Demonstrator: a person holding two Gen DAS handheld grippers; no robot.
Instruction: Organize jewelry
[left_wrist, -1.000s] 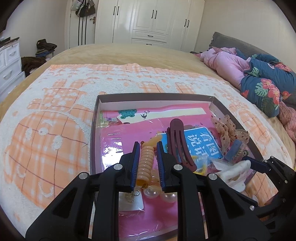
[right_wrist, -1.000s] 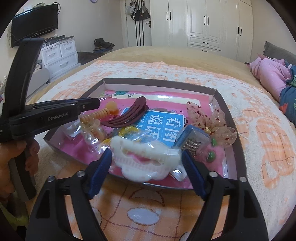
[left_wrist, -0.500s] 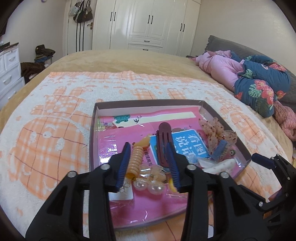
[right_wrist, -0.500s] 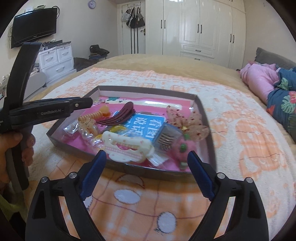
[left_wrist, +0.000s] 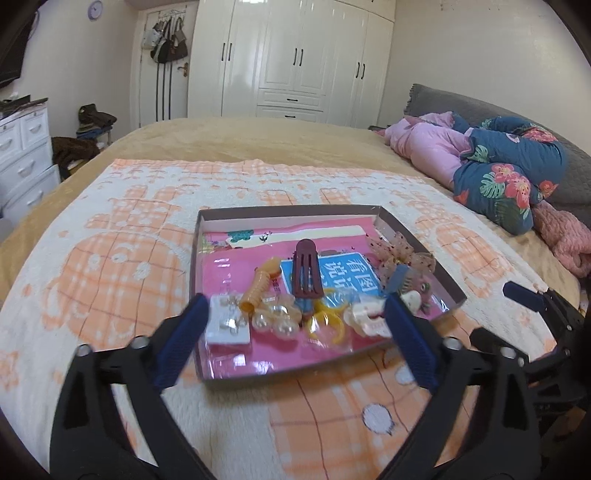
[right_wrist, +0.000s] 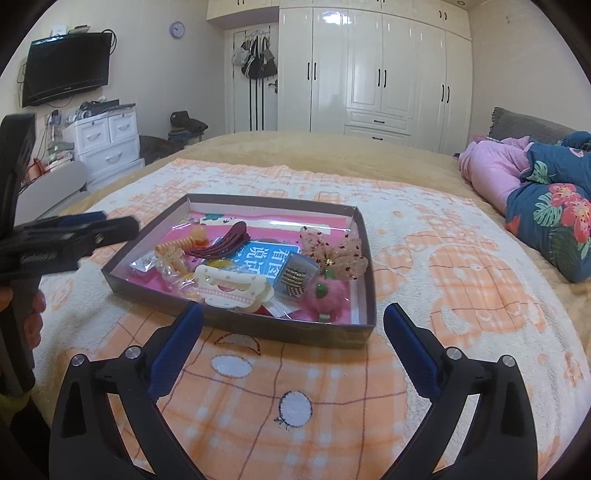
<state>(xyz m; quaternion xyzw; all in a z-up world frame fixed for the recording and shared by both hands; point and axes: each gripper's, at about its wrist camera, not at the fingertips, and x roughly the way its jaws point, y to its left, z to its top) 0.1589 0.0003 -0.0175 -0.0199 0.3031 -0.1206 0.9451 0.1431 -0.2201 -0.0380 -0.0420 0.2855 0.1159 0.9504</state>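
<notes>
A dark shallow tray (left_wrist: 288, 211) lies on the bed and holds an orange spiral hair tie (left_wrist: 258, 288), a maroon hair clip (left_wrist: 306, 273), pearl pieces (left_wrist: 275, 321), an earring card (left_wrist: 227, 321) and a sheer bow (left_wrist: 402, 254). In the right wrist view the tray (right_wrist: 258, 328) also shows a white claw clip (right_wrist: 232, 288) and a pink pompom (right_wrist: 325, 288). My left gripper (left_wrist: 295, 314) hangs over the tray's near edge, its jaws opening wide with nothing pressed between them. My right gripper (right_wrist: 293, 317) hovers in front of the tray, jaws opening and empty.
An orange and white blanket (right_wrist: 424, 258) covers the bed. Pink and floral bedding (left_wrist: 498, 173) is piled at the right. White drawers (right_wrist: 107, 144) and a wall TV (right_wrist: 66, 66) stand to the left, wardrobes (right_wrist: 369, 74) behind. A hand (right_wrist: 33, 314) holds the left gripper's handle.
The left gripper let go of the orange spiral hair tie, opened wide and drew back. The right gripper widened away from the white claw clip and backed off the tray.
</notes>
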